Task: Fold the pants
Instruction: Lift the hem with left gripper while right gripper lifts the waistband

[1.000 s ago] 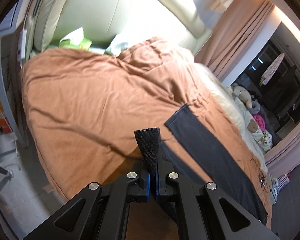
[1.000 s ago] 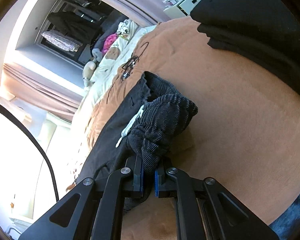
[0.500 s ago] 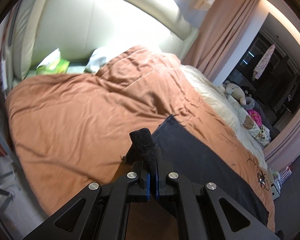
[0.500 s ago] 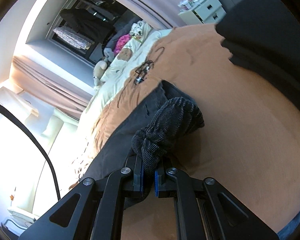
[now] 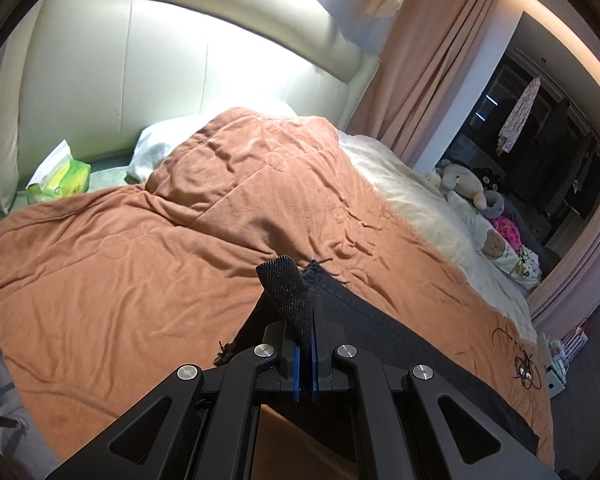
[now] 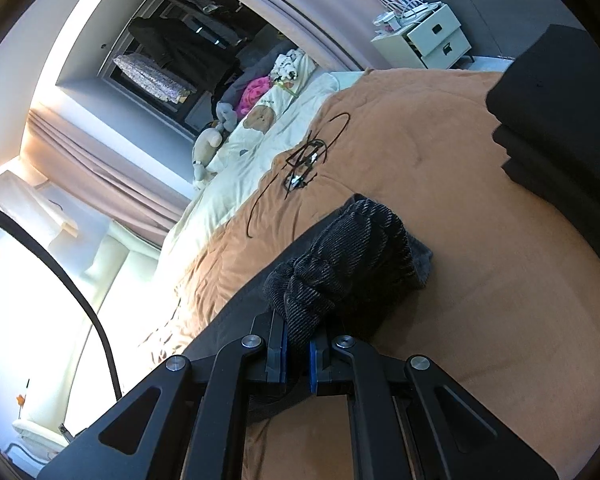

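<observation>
Black pants (image 5: pixel 388 336) lie stretched along an orange duvet (image 5: pixel 140 264) on a bed. My left gripper (image 5: pixel 305 344) is shut on one end of them, and a dark tab of cloth (image 5: pixel 286 292) sticks up between its pads. In the right wrist view my right gripper (image 6: pixel 298 344) is shut on a bunched, ribbed fold of the pants (image 6: pixel 340 268), lifted a little above the duvet (image 6: pixel 480 280). The rest of the pants (image 6: pixel 236 312) trails away to the left under that bunch.
A padded cream headboard (image 5: pixel 160 64), a white pillow (image 5: pixel 156 148) and a green tissue pack (image 5: pixel 60 180) stand at the bed's head. Soft toys (image 5: pixel 464 184) lie on the far side. Black tangled cables (image 6: pixel 304 160) rest on the duvet. A stack of dark folded cloth (image 6: pixel 556 120) and white drawers (image 6: pixel 432 36) are at the right.
Both grippers have risen with the pants held, and the left has swung so the headboard fills more of its view. The bunch in the right gripper has lifted off the duvet.
</observation>
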Demonstrator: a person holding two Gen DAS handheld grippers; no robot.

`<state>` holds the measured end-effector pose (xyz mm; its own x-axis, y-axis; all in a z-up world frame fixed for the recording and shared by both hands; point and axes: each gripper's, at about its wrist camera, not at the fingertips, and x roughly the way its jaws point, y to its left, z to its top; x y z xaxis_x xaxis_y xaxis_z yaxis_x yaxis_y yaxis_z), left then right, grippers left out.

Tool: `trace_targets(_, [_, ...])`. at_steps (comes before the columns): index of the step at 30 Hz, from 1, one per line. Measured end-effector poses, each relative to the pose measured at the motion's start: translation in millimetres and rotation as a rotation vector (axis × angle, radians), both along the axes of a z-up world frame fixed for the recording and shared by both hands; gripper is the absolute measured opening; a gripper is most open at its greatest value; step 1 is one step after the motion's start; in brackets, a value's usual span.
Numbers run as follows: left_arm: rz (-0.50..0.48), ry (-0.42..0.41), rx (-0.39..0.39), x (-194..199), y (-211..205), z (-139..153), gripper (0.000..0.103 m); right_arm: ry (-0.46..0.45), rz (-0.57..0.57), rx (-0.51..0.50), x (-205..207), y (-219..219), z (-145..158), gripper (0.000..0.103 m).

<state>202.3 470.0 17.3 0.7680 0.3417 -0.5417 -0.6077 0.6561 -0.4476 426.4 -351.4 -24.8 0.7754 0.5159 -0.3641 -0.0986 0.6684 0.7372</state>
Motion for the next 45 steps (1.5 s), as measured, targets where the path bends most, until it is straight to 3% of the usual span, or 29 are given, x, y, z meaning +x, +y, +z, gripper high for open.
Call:
trace_targets(20, [-0.046, 0.144, -0.021, 132, 34, -38, 0.003, 0.058, 0.002, -0.073, 133, 57, 21, 0.004])
trace_targets(35, [-0.062, 0.294, -0.073, 243, 62, -97, 0.003, 0.155, 0.006, -0.159, 230, 94, -5, 0.004])
trace_targets(45, [-0.057, 0.366, -0.090, 292, 77, -136, 0.003, 0.187, 0.001, -0.211, 270, 113, -21, 0.004])
